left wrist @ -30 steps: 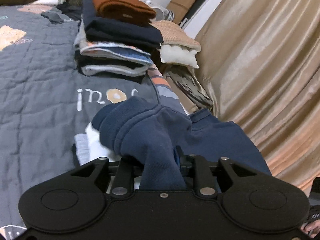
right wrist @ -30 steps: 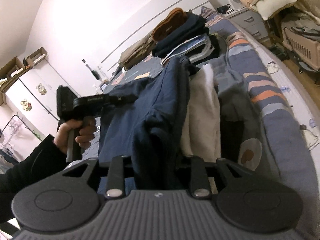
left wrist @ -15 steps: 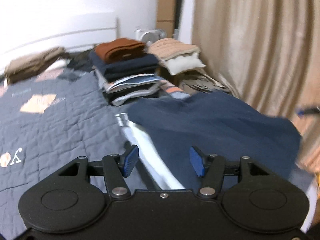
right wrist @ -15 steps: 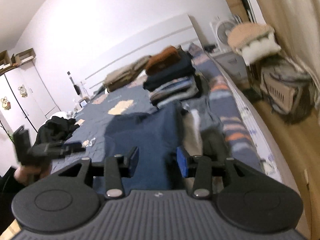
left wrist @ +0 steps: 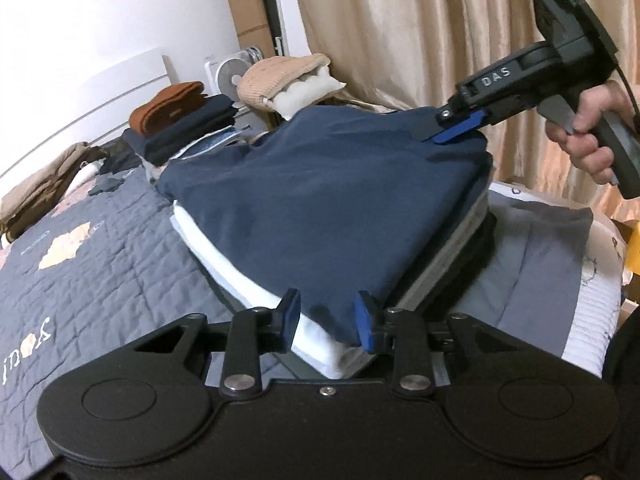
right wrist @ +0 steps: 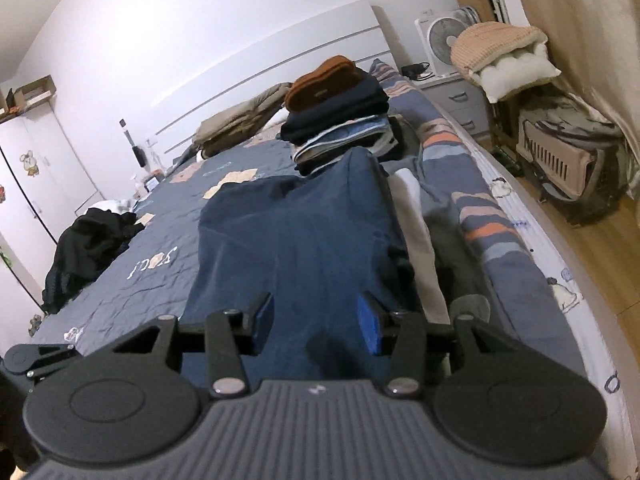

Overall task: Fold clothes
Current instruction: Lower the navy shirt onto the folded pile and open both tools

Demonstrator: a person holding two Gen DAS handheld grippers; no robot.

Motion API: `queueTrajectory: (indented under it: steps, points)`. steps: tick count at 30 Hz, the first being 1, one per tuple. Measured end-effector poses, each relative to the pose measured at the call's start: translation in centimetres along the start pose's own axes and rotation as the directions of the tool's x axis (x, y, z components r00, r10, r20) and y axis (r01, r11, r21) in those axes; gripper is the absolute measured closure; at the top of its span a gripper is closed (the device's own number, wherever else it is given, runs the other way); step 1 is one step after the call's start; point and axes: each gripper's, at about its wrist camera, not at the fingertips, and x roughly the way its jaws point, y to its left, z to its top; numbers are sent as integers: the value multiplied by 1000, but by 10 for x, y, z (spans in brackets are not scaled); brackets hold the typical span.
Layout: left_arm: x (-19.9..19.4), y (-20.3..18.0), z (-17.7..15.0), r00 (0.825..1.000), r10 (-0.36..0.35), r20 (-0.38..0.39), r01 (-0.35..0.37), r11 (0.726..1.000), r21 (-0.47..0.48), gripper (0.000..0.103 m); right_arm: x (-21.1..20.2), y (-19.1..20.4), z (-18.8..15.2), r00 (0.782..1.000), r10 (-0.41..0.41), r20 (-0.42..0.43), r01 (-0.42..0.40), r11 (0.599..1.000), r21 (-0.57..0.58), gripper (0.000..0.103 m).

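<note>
- Sweater [left wrist: 320, 200] at frame centre, bunched and held a second ago, now lies flat on the pile: this fold looks done.
- Left hand-held gripper [left wrist: 328, 318], lower centre, is closing, empty.
- Right hand-held gripper [right wrist: 316, 318] is opening, empty.

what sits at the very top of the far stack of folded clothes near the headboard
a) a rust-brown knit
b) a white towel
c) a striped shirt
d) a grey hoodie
a: a rust-brown knit crowns the far stack, resting on dark navy folded garments, as seen from both wrist views.
</note>
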Motion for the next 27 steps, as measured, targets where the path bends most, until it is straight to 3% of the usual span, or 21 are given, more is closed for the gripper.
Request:
queueTrajectory:
  steps: [4, 7, 9, 13, 17, 20, 23, 26, 27]
  points:
    - [-7, 1, 3, 999, -44, 21, 44, 999, -24, 73, -5, 0, -4, 1000, -5, 10, 5, 1000, 0, 58]
    - [-3, -12, -1, 1000, -11, 6, 11, 998, 55, 73, -5, -1, -6, 1000, -9, 8, 9, 1000, -2, 58]
    - [7, -11, -4, 1000, 21, -15, -20, 999, 46, 74, -3, -2, -7, 1000, -14, 4, 14, 1000, 1, 58]
    - [8, -10, -13, 1000, 12, -10, -11, 997, 76, 92, -4, -5, -11, 1000, -12, 10, 12, 1000, -2, 58]
    - [4, -15, -20, 1000, 3, -13, -1, 988, 154, 92, -5, -7, -17, 1000, -18, -5, 18, 1000, -9, 58]
    - [5, -14, -20, 999, -17, -38, 22, 992, 126, 91, -7, -8, -24, 999, -26, -24, 25, 999, -20, 58]
    - [-3, 6, -15, 995, -102, -21, 101, 995, -26, 90, -8, -12, -29, 999, -29, -34, 28, 999, -19, 58]
    - [-9, 39, -3, 982, -184, 49, 189, 966, -174, 88, -11, -15, -29, 999, -12, -36, 12, 1000, -6, 58]
    - [-10, 50, 2, 979, -195, 68, 205, 955, -214, 79, -11, -15, -29, 999, -9, -38, 8, 1000, -4, 58]
